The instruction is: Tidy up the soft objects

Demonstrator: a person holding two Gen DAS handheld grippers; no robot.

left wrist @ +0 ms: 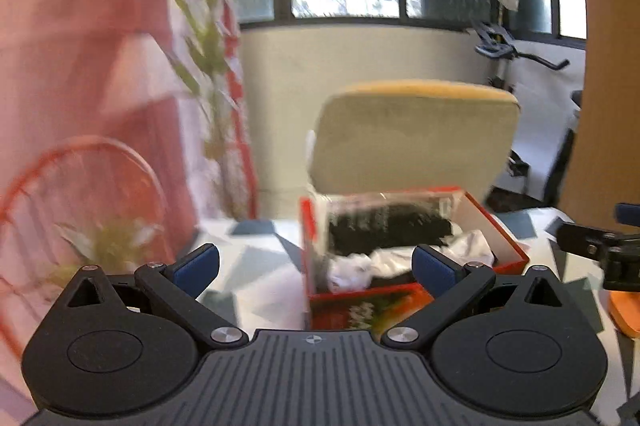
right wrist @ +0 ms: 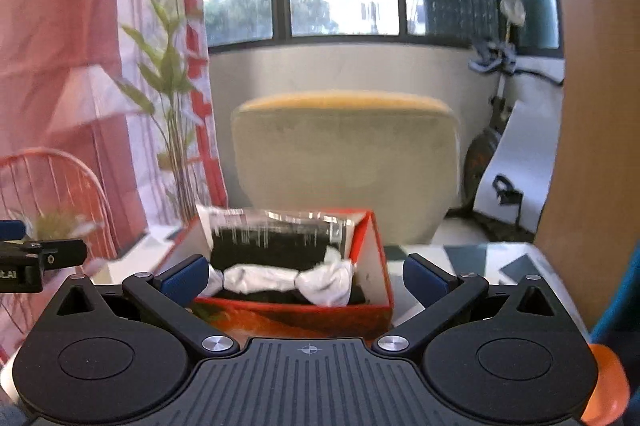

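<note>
An open red box (left wrist: 508,246) (right wrist: 372,254) stands on the patterned table. Inside lie a white rolled cloth (left wrist: 360,268) (right wrist: 280,280) and a black soft item (left wrist: 384,226) (right wrist: 272,246), with a clear plastic sheet behind them. My left gripper (left wrist: 316,262) is open and empty, just in front of the box's left corner. My right gripper (right wrist: 306,276) is open and empty, its fingers straddling the box's front wall. Each gripper shows at the edge of the other's view (left wrist: 600,246) (right wrist: 24,260).
The table has a white and grey-blue geometric cloth (left wrist: 260,266) (right wrist: 480,258). A beige armchair (left wrist: 412,134) (right wrist: 344,162) stands behind the table. A red wire chair (left wrist: 60,194), a plant (right wrist: 168,66) and pink curtains are at the left. An exercise bike (right wrist: 492,130) is at the right.
</note>
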